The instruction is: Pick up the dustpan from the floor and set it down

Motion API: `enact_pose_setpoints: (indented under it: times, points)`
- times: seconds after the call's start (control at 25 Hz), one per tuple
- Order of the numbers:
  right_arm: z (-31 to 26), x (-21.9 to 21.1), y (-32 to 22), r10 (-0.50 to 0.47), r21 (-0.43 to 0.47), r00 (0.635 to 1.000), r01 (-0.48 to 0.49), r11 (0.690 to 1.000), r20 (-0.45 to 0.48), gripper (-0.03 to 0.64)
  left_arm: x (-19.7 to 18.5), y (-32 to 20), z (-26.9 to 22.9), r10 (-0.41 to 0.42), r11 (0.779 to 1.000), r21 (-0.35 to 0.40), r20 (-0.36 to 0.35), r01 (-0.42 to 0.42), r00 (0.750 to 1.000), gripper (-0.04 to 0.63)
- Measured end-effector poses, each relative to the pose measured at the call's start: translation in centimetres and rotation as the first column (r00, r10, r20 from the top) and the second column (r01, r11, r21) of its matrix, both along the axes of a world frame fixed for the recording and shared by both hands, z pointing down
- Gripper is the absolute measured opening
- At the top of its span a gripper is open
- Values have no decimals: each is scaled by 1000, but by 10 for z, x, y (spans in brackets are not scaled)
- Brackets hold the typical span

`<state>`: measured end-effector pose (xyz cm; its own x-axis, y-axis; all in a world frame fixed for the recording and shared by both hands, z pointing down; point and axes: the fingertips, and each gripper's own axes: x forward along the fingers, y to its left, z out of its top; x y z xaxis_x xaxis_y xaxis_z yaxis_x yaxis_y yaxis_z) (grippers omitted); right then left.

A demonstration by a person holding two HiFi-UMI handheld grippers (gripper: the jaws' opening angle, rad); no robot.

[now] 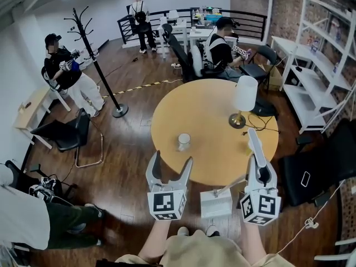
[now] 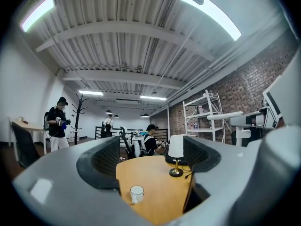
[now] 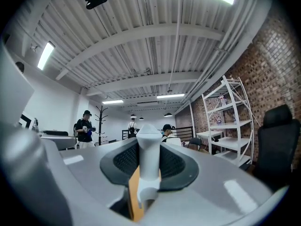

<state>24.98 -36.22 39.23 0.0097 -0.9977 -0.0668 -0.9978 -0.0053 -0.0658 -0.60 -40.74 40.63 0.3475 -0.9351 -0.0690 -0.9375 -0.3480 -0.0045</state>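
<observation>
Tongs (image 1: 253, 138) in the person's right hand are clenched on the white handle (image 3: 149, 160) of a dustpan (image 1: 216, 203). The pan hangs below them at the near rim of a round wooden worktop (image 1: 206, 107), in front of the person's knees. It appears to be clear of the wooden floor (image 1: 119, 166), though the head view does not settle this. Only the right gripper view shows the grip itself: the handle stands upright between the two dark pads, its rounded top rising above them. From the head camera, a thin stretch of handle runs from the pan up behind the gripper's marker cube (image 1: 260, 206), which hides the point of contact.

Left tongs (image 1: 172, 159) are spread and hold nothing, level with the worktop's near edge. The left gripper view (image 2: 148, 159) looks through the gap between them across the worktop. It frames a white mug (image 2: 137, 193) and a small lamp (image 2: 176, 150) with a white shade and brass foot. From above, the mug (image 1: 184, 142) sits near the left tongs, and the lamp (image 1: 245, 96) stands on the worktop's right side, beyond the right tongs.

The head view alone takes in the rest of the room: a black coat stand (image 1: 94, 54), a black office chair (image 1: 311, 174) at right and white shelving (image 1: 317, 65) against a brick wall.
</observation>
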Motion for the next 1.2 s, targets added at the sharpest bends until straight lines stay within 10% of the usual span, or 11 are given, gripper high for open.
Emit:
enact_pose_setpoints:
  times: [1.2]
  points:
    - [55,12,-3,27,-139,1000,-28,990,-3,101,-3,-6,11,5,999,-32,22,-4,1000,399]
